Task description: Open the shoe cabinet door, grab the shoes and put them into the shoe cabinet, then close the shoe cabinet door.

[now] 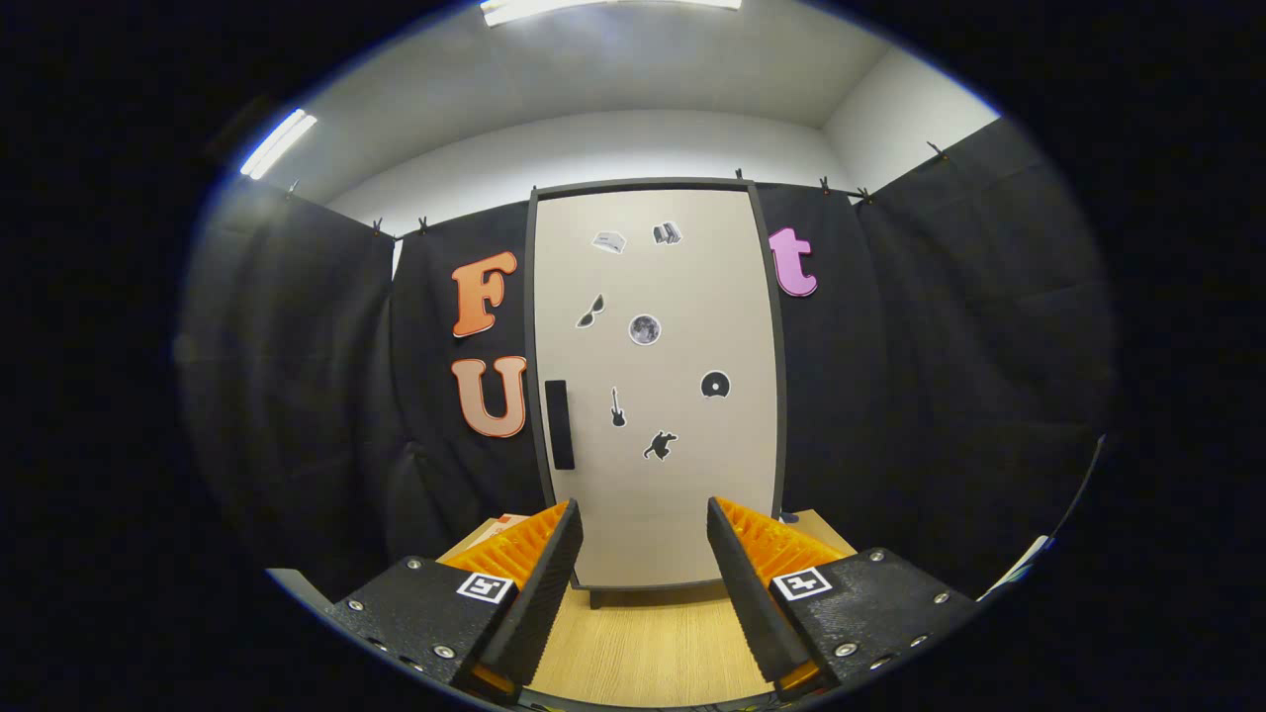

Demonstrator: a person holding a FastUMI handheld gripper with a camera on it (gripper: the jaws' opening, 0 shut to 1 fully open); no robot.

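Beyond the empty, wide-open tongs [643,554], the shoe cabinet door [655,386] stands closed, its handle [560,424] ahead-left for opening.

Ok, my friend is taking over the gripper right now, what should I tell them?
Gripper: open, nothing between the fingers, pointed at the cabinet.
Cabinet: stands upright on the wooden table just beyond the fingers. Its door is shut; the black handle is on the door's left side.
Done: nothing yet.
Left: pull the door open by the handle, find the shoes and put them inside, shut the door.
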